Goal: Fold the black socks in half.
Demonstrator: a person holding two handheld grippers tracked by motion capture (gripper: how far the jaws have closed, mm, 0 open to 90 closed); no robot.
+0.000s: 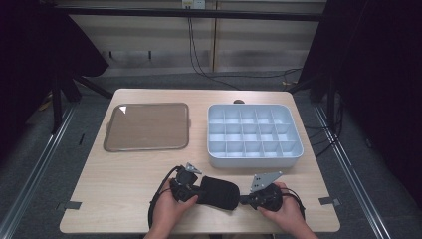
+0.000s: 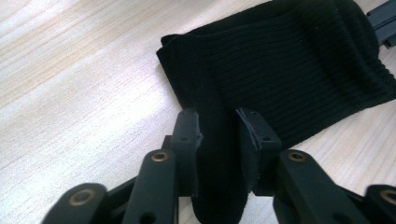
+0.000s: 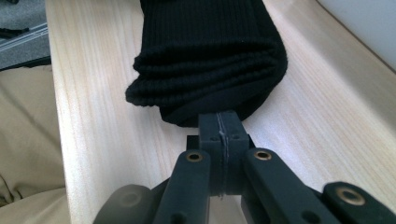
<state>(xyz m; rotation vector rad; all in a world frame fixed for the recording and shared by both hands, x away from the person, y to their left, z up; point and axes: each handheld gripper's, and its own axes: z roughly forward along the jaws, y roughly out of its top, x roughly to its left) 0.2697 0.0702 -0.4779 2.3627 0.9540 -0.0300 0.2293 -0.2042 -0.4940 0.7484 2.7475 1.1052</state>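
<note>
A black ribbed knit sock [image 1: 219, 191], folded into a thick bundle, lies on the wooden table near its front edge, between my two grippers. My left gripper [image 1: 199, 188] holds its left end. In the left gripper view the jaws of this left gripper [image 2: 218, 126] are shut on a raised fold of the sock [image 2: 280, 70]. My right gripper [image 1: 243, 199] is at the sock's right end. In the right gripper view the right gripper [image 3: 219, 122] has its jaws pressed flat together, tips touching the rounded end of the sock [image 3: 205, 46], with no fabric visible between them.
A shallow brown tray [image 1: 144, 148] lies at the back left of the table [image 1: 119, 184]. A pale grey box [image 1: 254, 160] divided into several small compartments stands at the back right, close behind the sock. Dark curtains hang on both sides.
</note>
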